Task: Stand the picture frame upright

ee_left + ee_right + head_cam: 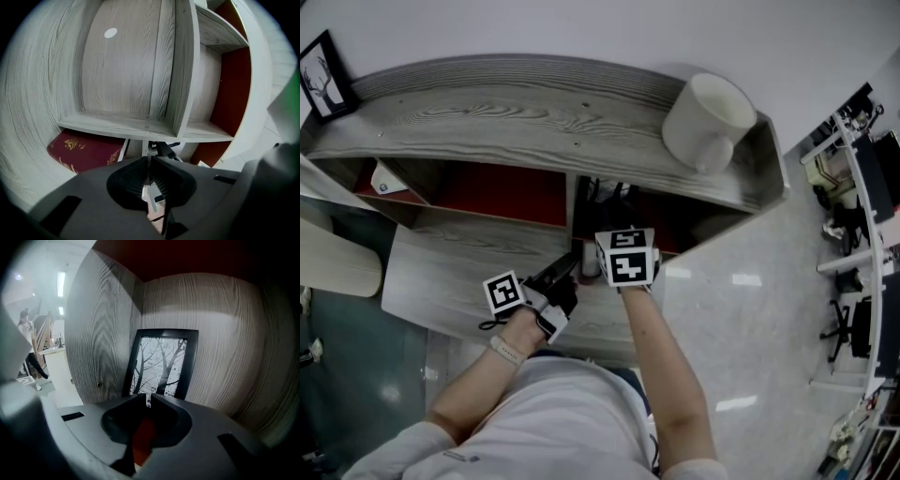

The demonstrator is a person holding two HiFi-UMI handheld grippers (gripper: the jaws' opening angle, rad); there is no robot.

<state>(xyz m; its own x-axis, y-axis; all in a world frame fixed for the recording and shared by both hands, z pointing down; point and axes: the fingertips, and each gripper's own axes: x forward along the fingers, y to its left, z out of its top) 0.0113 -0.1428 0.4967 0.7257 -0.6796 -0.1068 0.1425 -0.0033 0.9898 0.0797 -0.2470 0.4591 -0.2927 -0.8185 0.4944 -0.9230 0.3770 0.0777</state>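
Picture frame (pixel 161 364) stands upright at 12 o'clock from right gripper (pixel 149 400), jaws together, empty (left gripper (pixel 149 163) likewise). Advise straight withdrawal, no nudging frame.

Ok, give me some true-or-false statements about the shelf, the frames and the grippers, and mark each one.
1. The tree picture frame stands upright in its compartment. True.
2. A white container sits on the shelf top. True.
3. The book is blue. False: it is dark red with gold print.
4. The fingers of the right gripper are wide apart. False: they are together.
5. The small black frame sits beside the white container. False: it is at the opposite end.
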